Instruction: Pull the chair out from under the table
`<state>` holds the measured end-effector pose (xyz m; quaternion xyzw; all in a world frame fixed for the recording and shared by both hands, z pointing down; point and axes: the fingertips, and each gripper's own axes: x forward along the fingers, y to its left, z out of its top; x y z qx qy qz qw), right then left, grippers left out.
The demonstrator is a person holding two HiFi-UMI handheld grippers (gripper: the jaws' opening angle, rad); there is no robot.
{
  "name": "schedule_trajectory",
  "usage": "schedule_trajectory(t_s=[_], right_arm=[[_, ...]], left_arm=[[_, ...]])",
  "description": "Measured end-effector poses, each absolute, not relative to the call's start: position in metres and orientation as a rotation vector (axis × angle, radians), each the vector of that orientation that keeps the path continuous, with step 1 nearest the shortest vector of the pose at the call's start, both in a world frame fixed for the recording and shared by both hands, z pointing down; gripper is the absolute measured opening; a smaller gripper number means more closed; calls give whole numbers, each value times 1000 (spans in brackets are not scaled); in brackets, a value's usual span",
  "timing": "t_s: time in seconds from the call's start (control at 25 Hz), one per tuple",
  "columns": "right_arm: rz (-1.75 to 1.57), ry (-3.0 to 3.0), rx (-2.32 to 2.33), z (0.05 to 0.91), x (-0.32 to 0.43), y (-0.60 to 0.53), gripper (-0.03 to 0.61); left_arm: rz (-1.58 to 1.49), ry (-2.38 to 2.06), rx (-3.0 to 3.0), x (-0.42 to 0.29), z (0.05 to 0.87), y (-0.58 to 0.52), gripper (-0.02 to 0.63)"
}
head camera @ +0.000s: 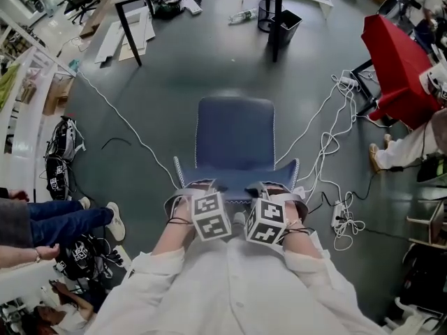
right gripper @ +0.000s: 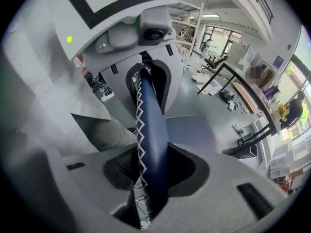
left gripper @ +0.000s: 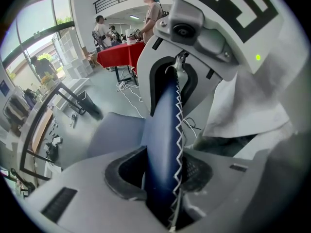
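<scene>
The chair (head camera: 234, 135) has a blue seat and stands on the grey floor, apart from the black-legged table (head camera: 129, 26) at the top of the head view. Its blue backrest (left gripper: 163, 130), edged in white zigzag stitching, runs upright between both pairs of jaws. My left gripper (head camera: 198, 188) is shut on the backrest's top edge at its left end, and my right gripper (head camera: 276, 188) is shut on it at the right end. In the left gripper view the left gripper (left gripper: 163, 178) clamps the padding. The right gripper (right gripper: 153, 171) clamps the backrest (right gripper: 150, 130) in the same way.
White cables (head camera: 328, 135) and a power strip (head camera: 340, 215) trail over the floor right of the chair. A black bin (head camera: 285, 26) stands by the table leg. A red-draped table (head camera: 398, 68) is at the far right. A person's legs (head camera: 63, 218) and bags (head camera: 61, 149) are at the left.
</scene>
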<state>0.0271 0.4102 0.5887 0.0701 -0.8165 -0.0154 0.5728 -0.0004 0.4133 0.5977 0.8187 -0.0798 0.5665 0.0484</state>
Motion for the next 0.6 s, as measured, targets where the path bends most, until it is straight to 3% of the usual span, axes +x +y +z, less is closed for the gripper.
schedule_trajectory(t_s=[0.6], right_arm=[[-49, -1935, 135, 590, 27, 427, 117]], left_arm=[[1733, -287, 2488, 0, 599, 428, 146]])
